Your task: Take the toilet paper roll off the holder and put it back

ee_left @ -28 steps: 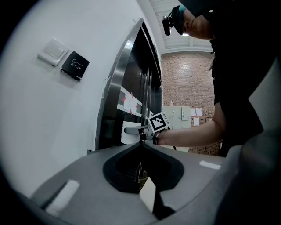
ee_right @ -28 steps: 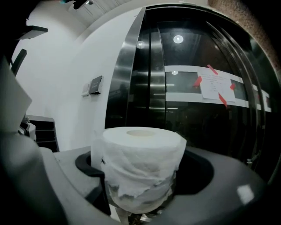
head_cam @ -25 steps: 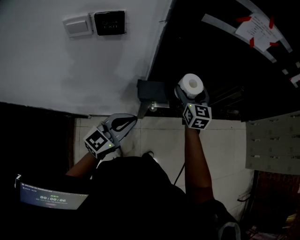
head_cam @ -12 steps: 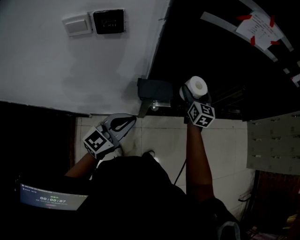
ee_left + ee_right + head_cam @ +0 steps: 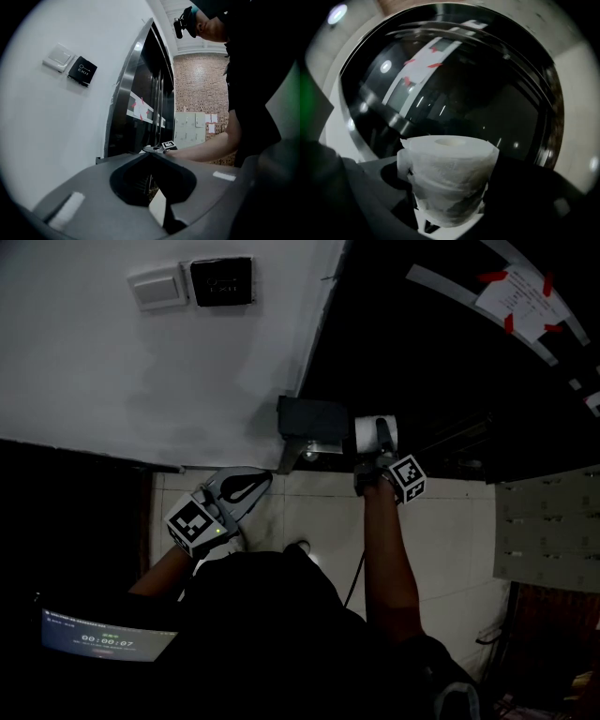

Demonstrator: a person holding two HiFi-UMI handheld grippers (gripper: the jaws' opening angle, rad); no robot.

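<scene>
The white toilet paper roll lies on its side between the jaws of my right gripper, just right of the dark grey holder fixed at the wall's corner. In the right gripper view the roll fills the space between the jaws, its cardboard core facing up, and my right gripper is shut on it. My left gripper hangs lower left of the holder, jaws together and nothing in them; in its own view the left gripper points toward the holder and the right forearm.
A white light switch and a black exit button sit on the white wall. A dark glass door with taped paper stands to the right. Grey lockers are at the far right, and a lit screen at lower left.
My right gripper has turned the roll from core-up to lying sideways and lowered it slightly toward the holder. The left gripper has stayed where it was.
</scene>
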